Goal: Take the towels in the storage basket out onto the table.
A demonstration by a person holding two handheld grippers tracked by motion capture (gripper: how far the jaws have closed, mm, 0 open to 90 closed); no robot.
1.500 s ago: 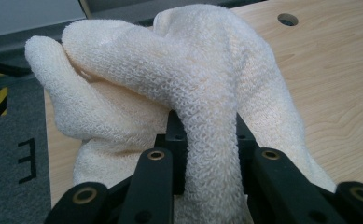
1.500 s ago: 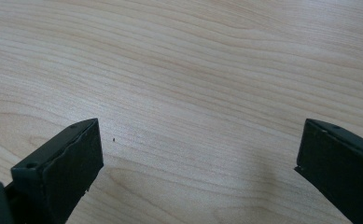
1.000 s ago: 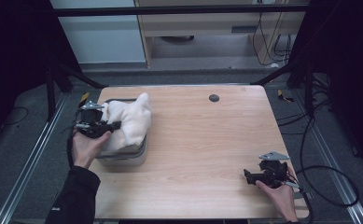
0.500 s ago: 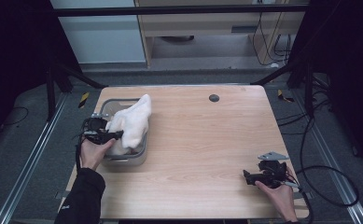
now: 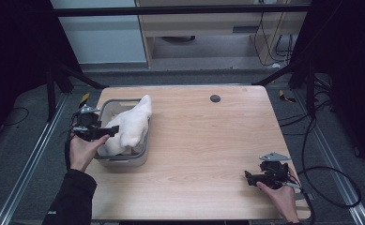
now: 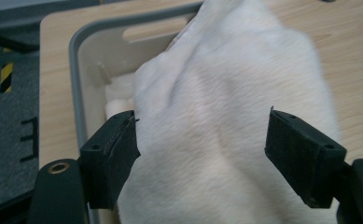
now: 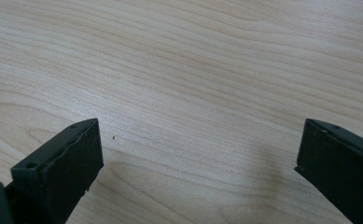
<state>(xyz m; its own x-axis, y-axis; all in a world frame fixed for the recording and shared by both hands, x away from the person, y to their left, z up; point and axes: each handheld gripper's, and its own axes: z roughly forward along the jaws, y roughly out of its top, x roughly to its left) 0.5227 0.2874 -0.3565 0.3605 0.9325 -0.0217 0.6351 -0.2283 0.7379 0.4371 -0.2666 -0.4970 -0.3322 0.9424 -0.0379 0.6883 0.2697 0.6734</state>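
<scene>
The cloth (image 6: pixel 226 140) hides most of the bin's (image 5: pixel 106 108) inside (a pale lump (image 6: pixel 118 95) by its wall is too unclear to name). In the left gripper view the cloth runs off the top and bottom edges, its surface blurred. The table's (image 5: pixel 208 140) small dark spot (image 5: pixel 215 98) is too small to identify.

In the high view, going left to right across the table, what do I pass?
left gripper → grey bin with the white towel draped over its rim → round black grommet → right gripper
</scene>
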